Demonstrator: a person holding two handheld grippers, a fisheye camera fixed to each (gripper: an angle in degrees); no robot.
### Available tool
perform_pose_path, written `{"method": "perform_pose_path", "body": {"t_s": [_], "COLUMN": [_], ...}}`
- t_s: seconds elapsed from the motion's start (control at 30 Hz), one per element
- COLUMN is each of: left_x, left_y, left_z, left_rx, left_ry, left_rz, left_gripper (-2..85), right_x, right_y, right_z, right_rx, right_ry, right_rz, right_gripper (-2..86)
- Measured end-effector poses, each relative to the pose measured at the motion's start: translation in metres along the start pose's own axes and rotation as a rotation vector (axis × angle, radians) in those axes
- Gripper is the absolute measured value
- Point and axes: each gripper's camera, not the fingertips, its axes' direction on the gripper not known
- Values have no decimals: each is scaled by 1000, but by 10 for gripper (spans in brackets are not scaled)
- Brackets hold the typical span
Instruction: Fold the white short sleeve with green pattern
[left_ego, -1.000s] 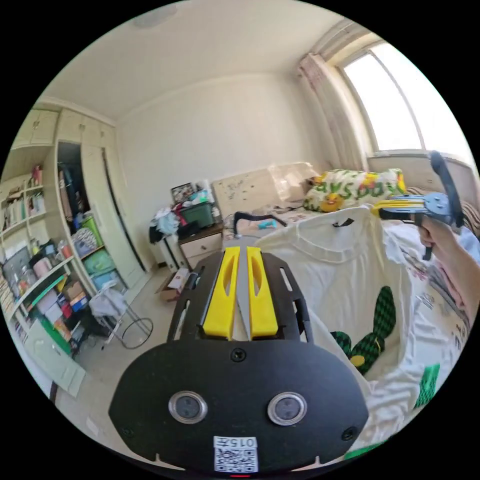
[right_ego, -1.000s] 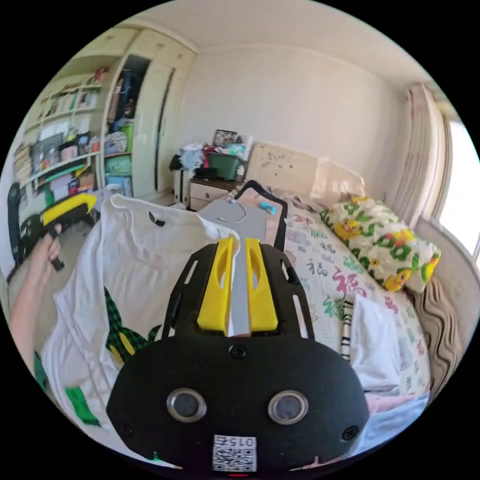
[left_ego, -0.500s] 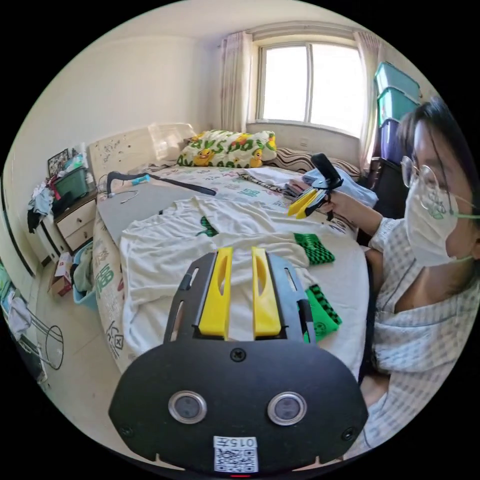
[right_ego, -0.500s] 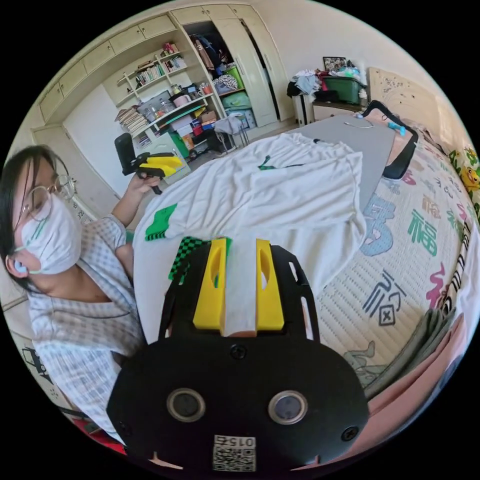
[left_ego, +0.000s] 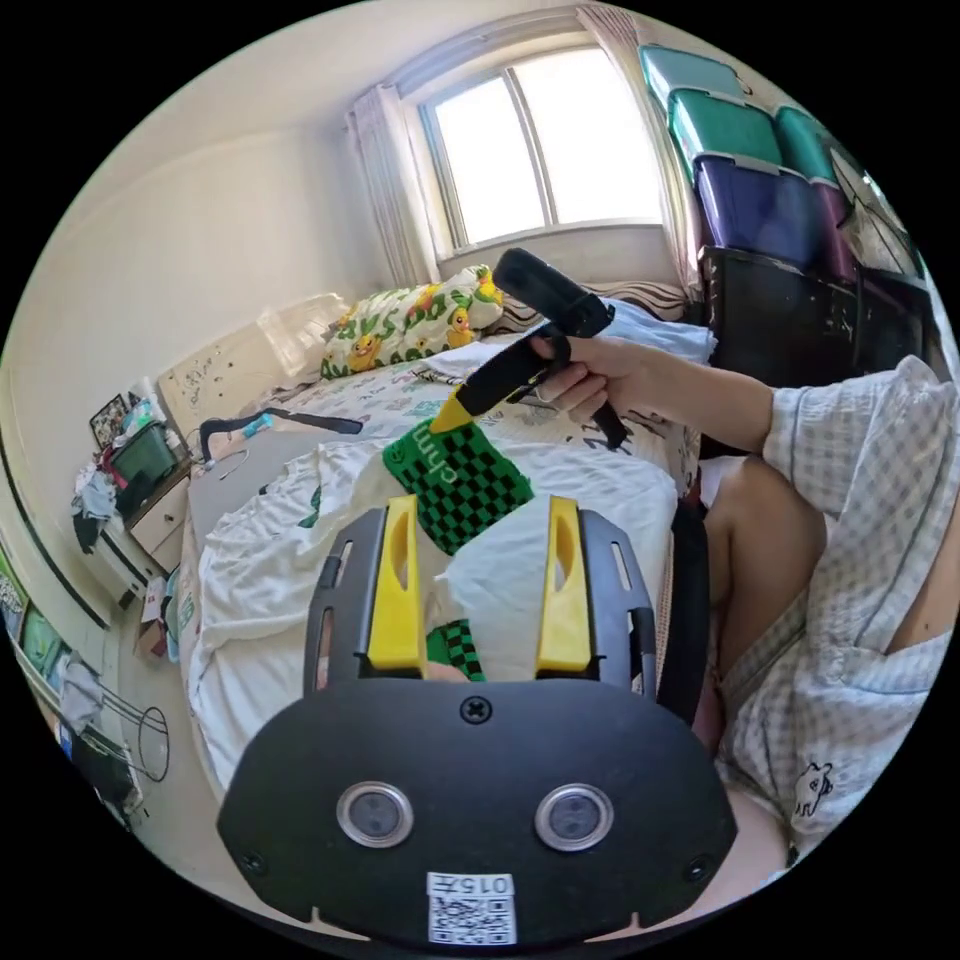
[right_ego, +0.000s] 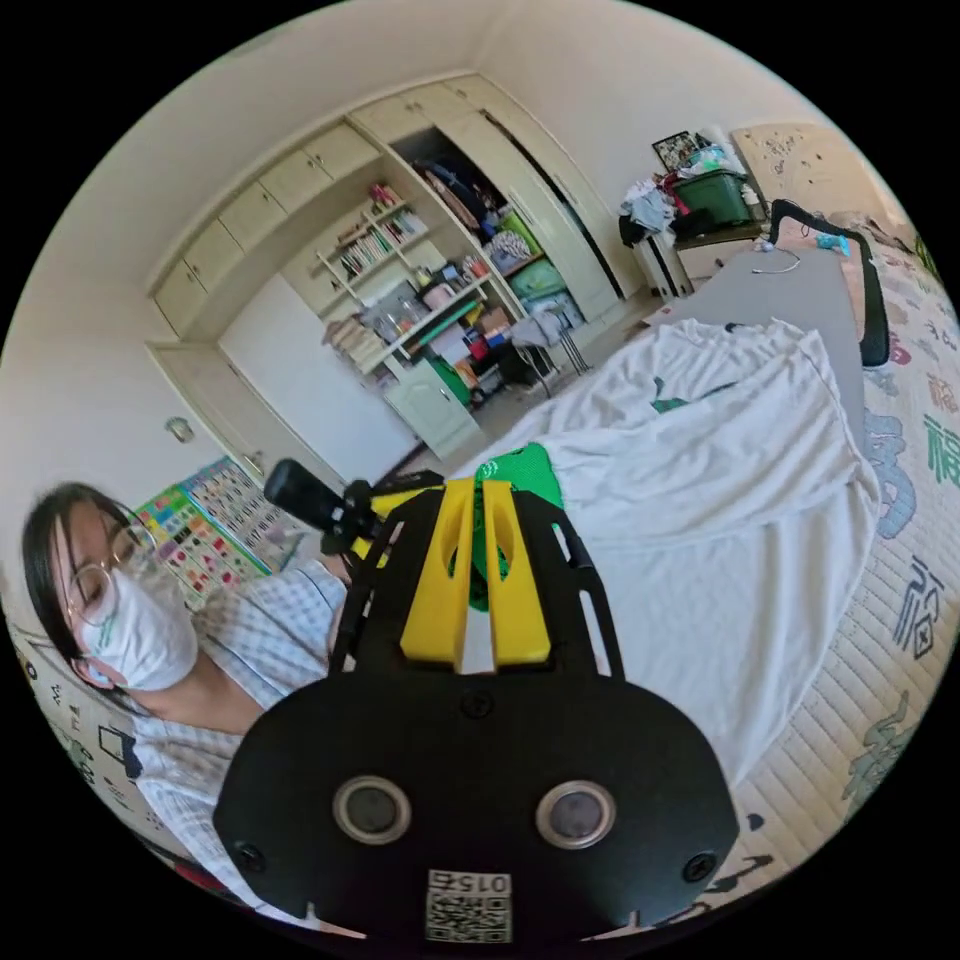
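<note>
White short-sleeve shirt (left_ego: 270, 570) spread on the bed (right_ego: 900, 620). Left gripper (left_ego: 480, 590) (jaws wide) straddles its near hem; right gripper (right_ego: 478, 590), jaws narrow, pinches a green checkered patch (left_ego: 460, 480).

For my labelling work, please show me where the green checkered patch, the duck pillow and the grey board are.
green checkered patch (left_ego: 462, 482), left gripper view, middle of the patch.
duck pillow (left_ego: 405, 325), left gripper view, its printed front.
grey board (right_ego: 800, 295), right gripper view, bare flat surface.
</note>
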Motion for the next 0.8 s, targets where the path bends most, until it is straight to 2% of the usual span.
{"method": "perform_pose_path", "body": {"t_s": [0.13,0.2,0.3,0.37,0.43,0.53,0.6,0.67,0.8], "left_x": [23,23,26,20,8,-5,-12,-15,-18], "left_y": [6,13,40,57,77,100,106,112,116], "left_z": [-36,-49,-85,-111,-144,-180,-194,-204,-209], "left_rx": [68,87,215,293,341,397,393,413,416], "left_ry": [-258,-294,-378,-391,-481,-553,-557,-541,-499], "left_rz": [4,-14,-34,-94,-200,-310,-353,-389,-445], "left_gripper": [177,164,99,37,21,13,10,9,8], "right_x": [-14,-16,-18,-23,-33,-56,-70,-76,-73], "right_y": [-5,-7,-6,-5,-3,5,12,17,25], "right_z": [11,12,15,19,26,64,113,146,208], "right_rx": [57,86,80,61,36,-99,-270,-378,-555], "right_ry": [-118,-145,-107,-51,25,187,282,279,333], "right_rz": [8,10,-41,-102,-203,-370,-471,-520,-566], "right_gripper": [1,5,12,20,33,76,131,155,129]}}
